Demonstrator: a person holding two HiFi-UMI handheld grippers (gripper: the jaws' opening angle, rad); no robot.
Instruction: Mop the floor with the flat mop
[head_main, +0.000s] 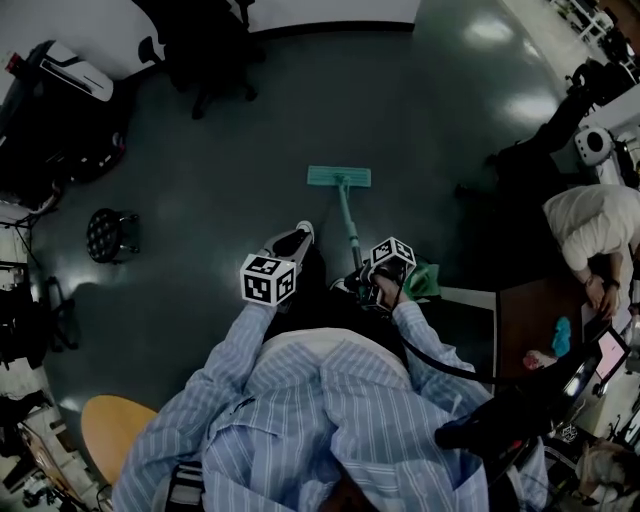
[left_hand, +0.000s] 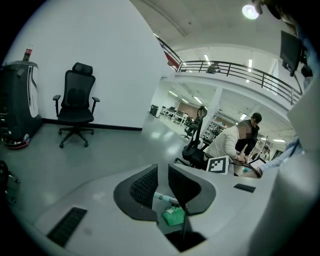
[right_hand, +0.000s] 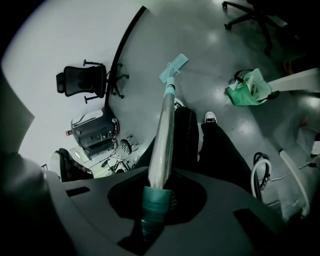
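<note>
- The dark, glossy floor (head_main: 420, 110) fills most of my head view, with ceiling lights mirrored on it at the upper right.
- A table (head_main: 540, 305) sits at the right edge. A second person (head_main: 590, 225) bends over it.
- A black office chair (left_hand: 75, 102) stands against the white wall, well away from where I am working. It shows in the left gripper view.
- The flat mop (head_main: 339, 177) is on the floor straight ahead of me. Its teal head lies flat, and its handle (right_hand: 164, 135) slopes back toward my right side.
- A round black stool (head_main: 110, 233) stands off to the left, well apart from the mop.
- A green bag (right_hand: 248, 87) lies on the floor near my right foot, beside the table's corner.
- The right hand-held gripper (right_hand: 155, 192) has its jaws closed on the mop handle. They clamp it where the silver tube meets the teal collar, and the tube runs out along the jaws toward the head.
- The left hand-held gripper (left_hand: 163, 182) is raised beside the right one and points out across the room. Its jaws stand only a narrow slit apart with nothing gripped. Through the slit I see a short piece of the handle and the bag below.
</note>
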